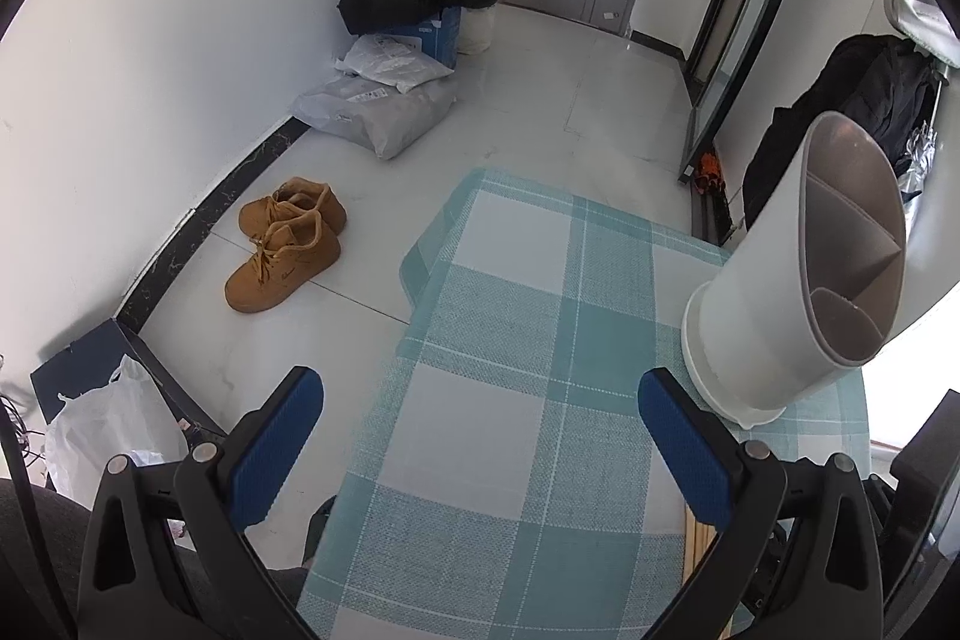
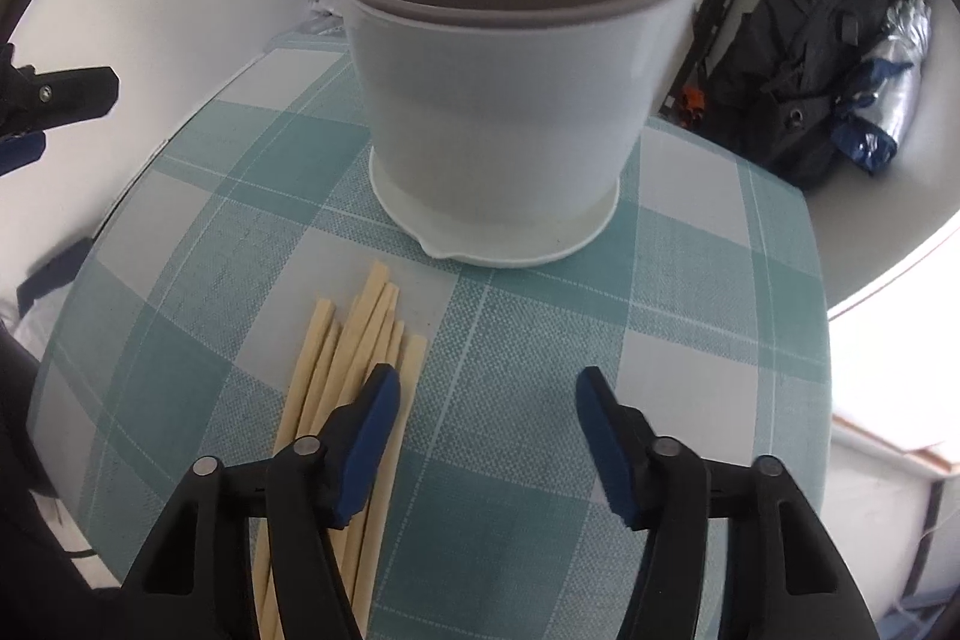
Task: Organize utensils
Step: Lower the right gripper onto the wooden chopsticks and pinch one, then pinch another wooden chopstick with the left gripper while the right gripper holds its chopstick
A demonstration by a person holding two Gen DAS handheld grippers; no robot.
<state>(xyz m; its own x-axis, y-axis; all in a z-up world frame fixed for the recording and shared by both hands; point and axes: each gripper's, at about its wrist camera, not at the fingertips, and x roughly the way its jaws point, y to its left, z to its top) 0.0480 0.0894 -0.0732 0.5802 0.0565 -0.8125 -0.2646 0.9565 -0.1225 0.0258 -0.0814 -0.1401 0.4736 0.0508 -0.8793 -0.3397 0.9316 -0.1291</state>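
Chopsticks (image 2: 348, 370) lie flat on the worktop (image 2: 510, 460), under the right tool's (image 2: 486, 388) left finger, not between its spread fingers. Next it should slide left, pinch them, and drop them in the holder (image 2: 510, 100) ahead. Left tool (image 1: 480, 394) waits spread, empty.

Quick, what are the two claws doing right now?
Left gripper: open, holding nothing.
Right gripper: open, nothing between its jaws, chopsticks beside it.
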